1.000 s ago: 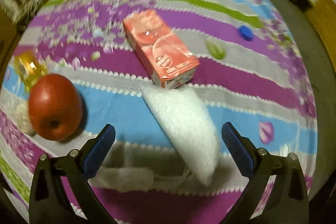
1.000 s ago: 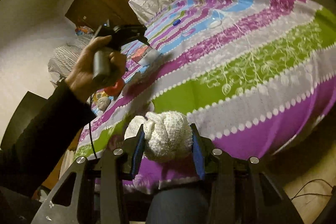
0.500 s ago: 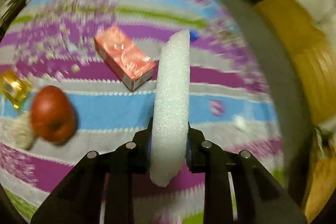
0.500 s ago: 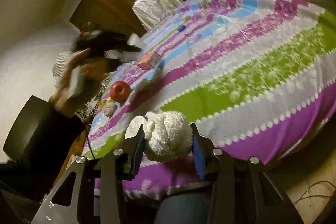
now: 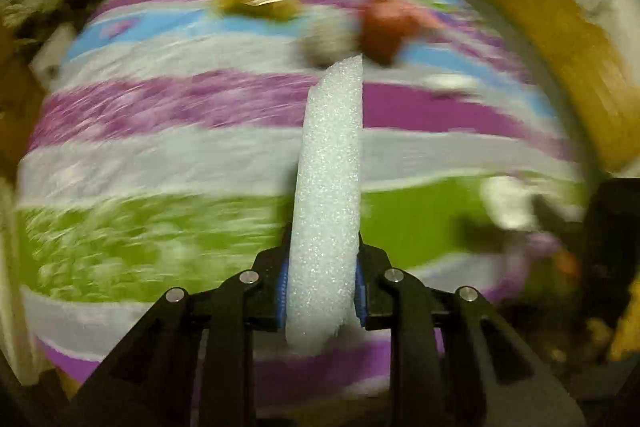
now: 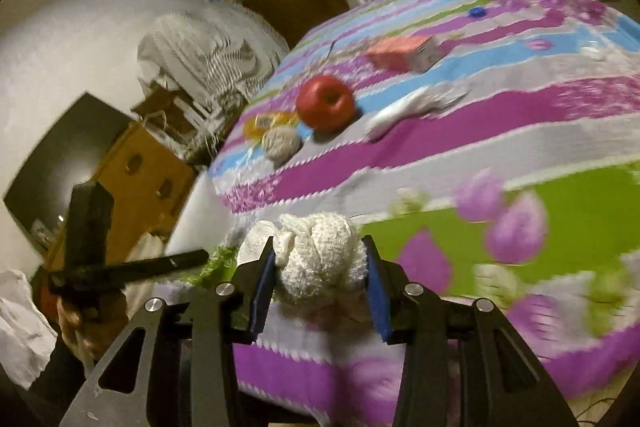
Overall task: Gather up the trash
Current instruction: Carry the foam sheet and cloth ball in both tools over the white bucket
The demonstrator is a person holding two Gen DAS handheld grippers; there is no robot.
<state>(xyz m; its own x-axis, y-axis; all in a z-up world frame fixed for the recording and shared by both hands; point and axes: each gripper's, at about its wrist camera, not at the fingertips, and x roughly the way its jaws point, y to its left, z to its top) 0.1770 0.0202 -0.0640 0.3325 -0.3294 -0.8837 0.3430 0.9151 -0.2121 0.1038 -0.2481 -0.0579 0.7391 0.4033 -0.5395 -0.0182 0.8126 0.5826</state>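
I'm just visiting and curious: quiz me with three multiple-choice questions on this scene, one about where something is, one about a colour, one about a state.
1. Where does the red apple lie?
A. on the striped bedspread
B. on the floor
C. in a gripper

2. What colour is the small cap far back on the bedspread?
A. yellow
B. blue
C. black

3. How is the left gripper?
A. wide open, empty
B. shut on the white foam strip
C. shut on the apple

Answers: 1 A, it rests on the stripes; 2 B, plainly blue; 3 B, both pads squeeze the foam.
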